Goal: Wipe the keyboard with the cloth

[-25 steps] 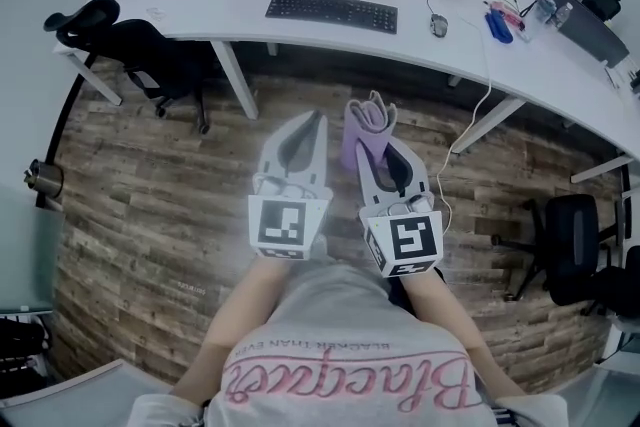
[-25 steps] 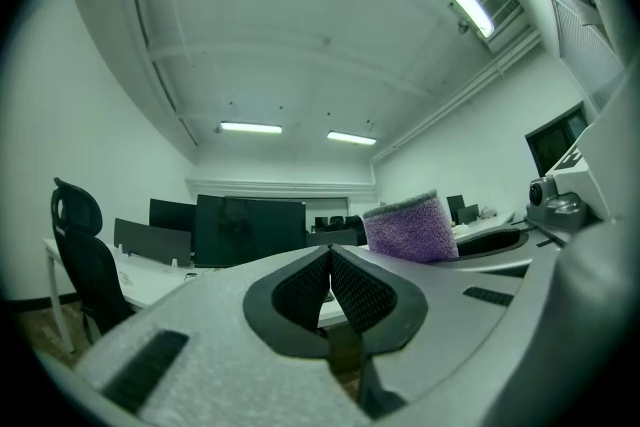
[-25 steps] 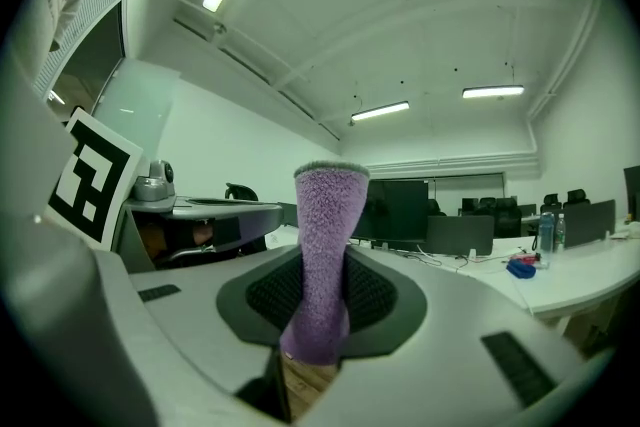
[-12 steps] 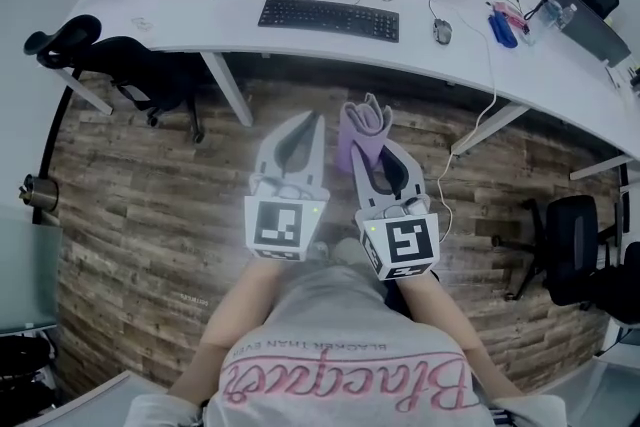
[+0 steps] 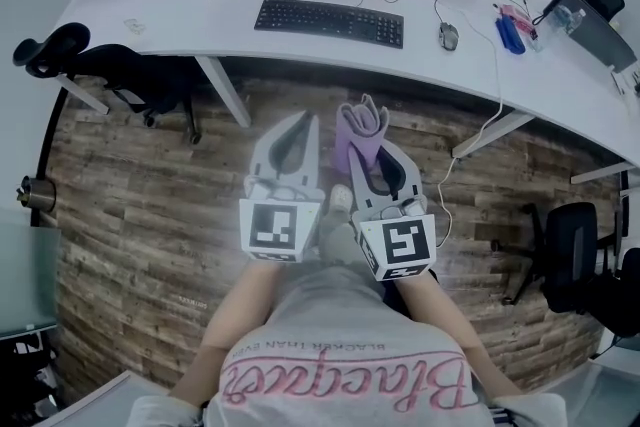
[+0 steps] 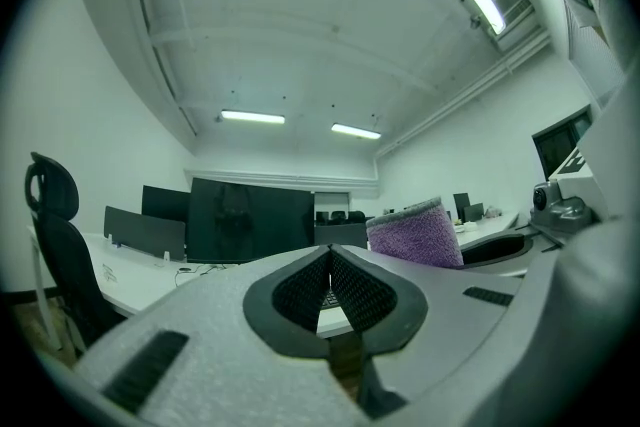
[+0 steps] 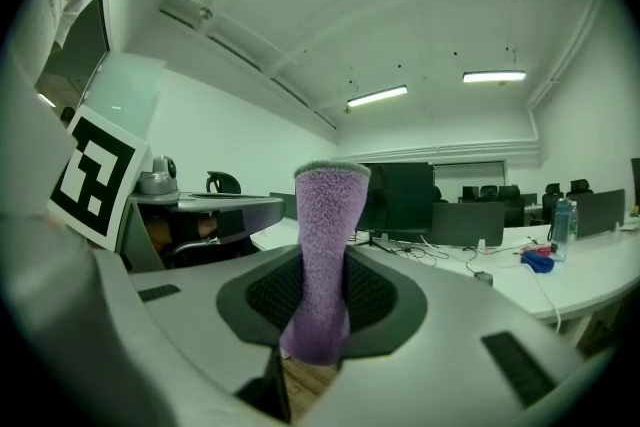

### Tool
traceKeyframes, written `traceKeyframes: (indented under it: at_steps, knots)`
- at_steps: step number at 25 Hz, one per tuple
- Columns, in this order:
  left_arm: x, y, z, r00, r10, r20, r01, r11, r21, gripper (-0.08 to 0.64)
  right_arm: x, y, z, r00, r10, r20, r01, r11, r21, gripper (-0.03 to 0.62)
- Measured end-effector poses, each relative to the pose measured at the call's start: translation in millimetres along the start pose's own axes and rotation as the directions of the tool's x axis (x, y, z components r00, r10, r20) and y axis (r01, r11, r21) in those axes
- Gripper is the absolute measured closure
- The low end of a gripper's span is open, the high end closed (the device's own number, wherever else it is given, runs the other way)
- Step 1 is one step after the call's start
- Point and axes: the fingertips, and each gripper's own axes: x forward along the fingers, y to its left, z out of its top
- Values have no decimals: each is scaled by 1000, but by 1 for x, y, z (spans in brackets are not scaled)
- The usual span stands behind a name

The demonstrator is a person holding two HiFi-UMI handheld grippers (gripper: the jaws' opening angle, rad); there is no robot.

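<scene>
Head view: the keyboard (image 5: 330, 22) lies well apart at 12 o'clock from both tools, on the worktop (image 5: 180, 20), its long axis crosswise. Left gripper view: the left hand-held gripper (image 6: 330, 255) is closed and empty. Right gripper view: the right hand-held gripper (image 7: 320, 287) pinches the upright cloth (image 7: 330, 210).

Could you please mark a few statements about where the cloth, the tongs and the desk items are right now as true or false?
1. The right tongs are shut on the purple cloth. True.
2. The cloth is touching the keyboard. False: it is held above the wooden floor, short of the white desk where the keyboard lies.
3. The left tongs are shut with nothing between them. True.
4. In the head view, the mouse lies to the left of the keyboard. False: it lies to the keyboard's right on the desk.
</scene>
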Motion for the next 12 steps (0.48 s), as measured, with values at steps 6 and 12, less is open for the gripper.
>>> traceKeyframes:
  at_steps: [6, 12]
  knots:
    - [37, 10, -11, 1000, -7, -10, 7, 1000, -24, 554, 37, -17, -2, 1000, 29, -10, -30, 1000, -10, 508]
    - [83, 24, -14, 1000, -5, -16, 5, 1000, 1, 554, 82, -45, 3, 999, 52, -8, -52, 999, 1, 508]
